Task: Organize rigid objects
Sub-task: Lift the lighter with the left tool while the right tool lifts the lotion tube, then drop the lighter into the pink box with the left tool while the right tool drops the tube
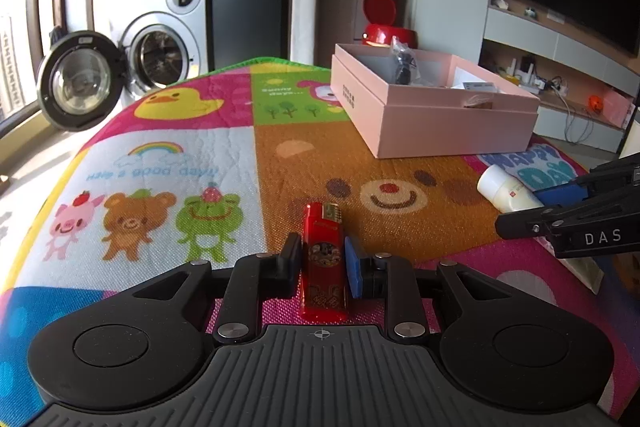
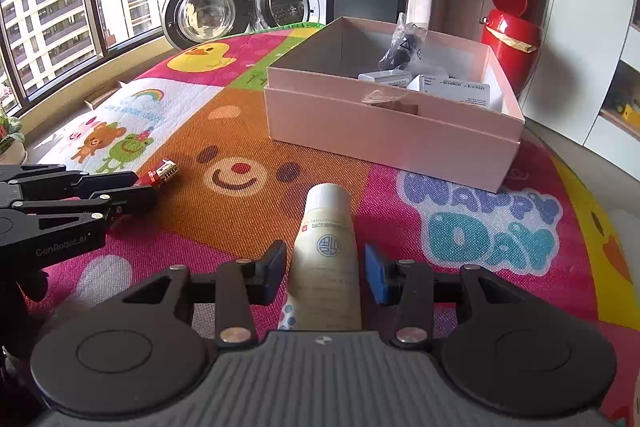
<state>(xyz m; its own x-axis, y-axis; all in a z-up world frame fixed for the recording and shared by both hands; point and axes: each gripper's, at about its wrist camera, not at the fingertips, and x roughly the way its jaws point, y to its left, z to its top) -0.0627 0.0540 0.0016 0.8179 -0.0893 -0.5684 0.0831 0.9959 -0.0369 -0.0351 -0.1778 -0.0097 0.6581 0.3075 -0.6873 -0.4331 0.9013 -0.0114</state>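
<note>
Between the left gripper [image 1: 322, 265] fingers lies a red lighter [image 1: 323, 263] on the cartoon play mat [image 1: 168, 163], pads close on both sides — whether they pinch it I cannot tell. Right gripper [image 2: 326, 273] straddles a cream tube [image 2: 326, 267], gaps showing either side — not gripping. Pink box [image 2: 392, 135] sits beyond. Mat reads "HAPPY DAY"; gripper bodies "GenRobot.AI", "DAS".

Tube [image 2: 326, 259] base behind gripper body
</note>
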